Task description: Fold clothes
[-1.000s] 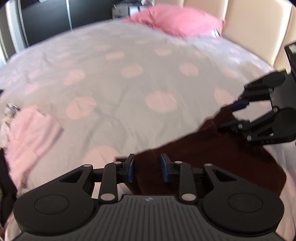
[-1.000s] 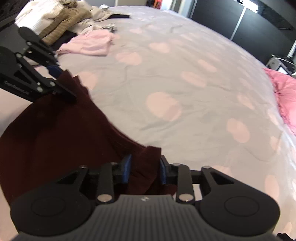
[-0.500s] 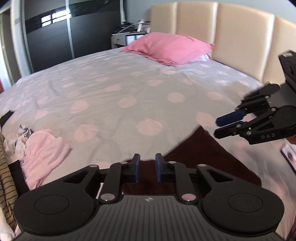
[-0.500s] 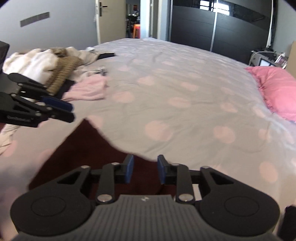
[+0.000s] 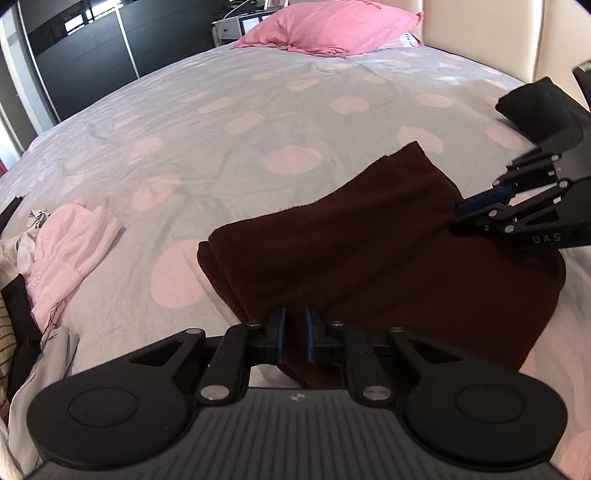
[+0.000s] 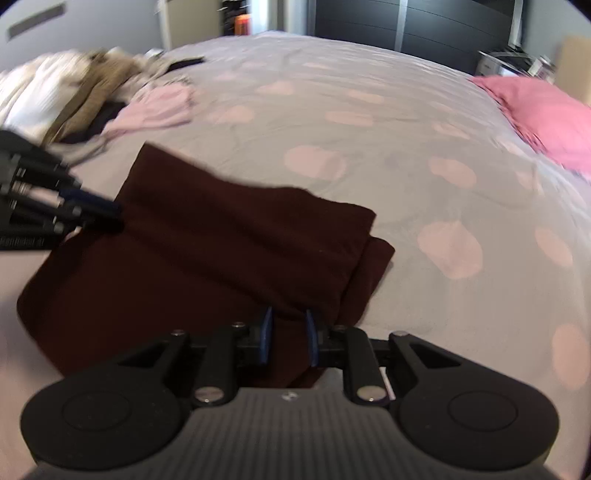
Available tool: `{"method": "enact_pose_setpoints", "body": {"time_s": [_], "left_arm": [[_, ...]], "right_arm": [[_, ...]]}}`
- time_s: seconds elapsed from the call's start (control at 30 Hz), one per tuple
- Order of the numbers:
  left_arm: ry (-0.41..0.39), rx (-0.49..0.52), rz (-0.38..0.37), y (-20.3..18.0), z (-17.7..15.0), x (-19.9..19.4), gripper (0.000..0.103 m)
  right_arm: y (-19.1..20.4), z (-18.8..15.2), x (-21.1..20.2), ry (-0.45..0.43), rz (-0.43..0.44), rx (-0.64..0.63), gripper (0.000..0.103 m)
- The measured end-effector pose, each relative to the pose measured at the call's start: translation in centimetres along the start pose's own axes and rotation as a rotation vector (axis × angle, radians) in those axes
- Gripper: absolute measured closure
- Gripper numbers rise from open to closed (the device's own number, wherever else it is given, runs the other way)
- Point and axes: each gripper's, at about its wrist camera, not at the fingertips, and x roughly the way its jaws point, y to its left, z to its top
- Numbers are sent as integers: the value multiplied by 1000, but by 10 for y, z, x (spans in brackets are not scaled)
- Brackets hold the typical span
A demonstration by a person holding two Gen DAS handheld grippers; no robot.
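A dark maroon garment [image 5: 369, 251] lies on the spotted bedspread, folded over itself with a doubled edge on its left side. My left gripper [image 5: 294, 336] is shut on the near left corner, cloth pinched between its blue pads. In the right wrist view the garment [image 6: 207, 251] spreads ahead, and my right gripper [image 6: 288, 332] is shut on its near right corner. The right gripper [image 5: 476, 214] also shows from the left wrist, at the cloth's right edge. The left gripper [image 6: 99, 214] appears blurred at the cloth's left edge.
A pale pink garment [image 5: 74, 243] lies crumpled to the left, beside a heap of clothes [image 6: 74, 85]. A pink pillow [image 5: 328, 26] rests against the cream headboard [image 5: 498, 37]. Dark fabric [image 5: 535, 107] sits at the far right. Grey bedspread [image 5: 258, 129] stretches beyond.
Both grippers came down and forward with the garment still held. The cloth, hanging and swinging before, now lies flat and folded on the bed.
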Motion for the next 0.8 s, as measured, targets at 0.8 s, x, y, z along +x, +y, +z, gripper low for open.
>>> {"method": "enact_pose_setpoints", "body": {"time_s": [0.8], "left_arm": [[-81,-248,-38,-47,-71,-59,93]], "right_arm": [[13,-64,-50,31,15,145,75]]}}
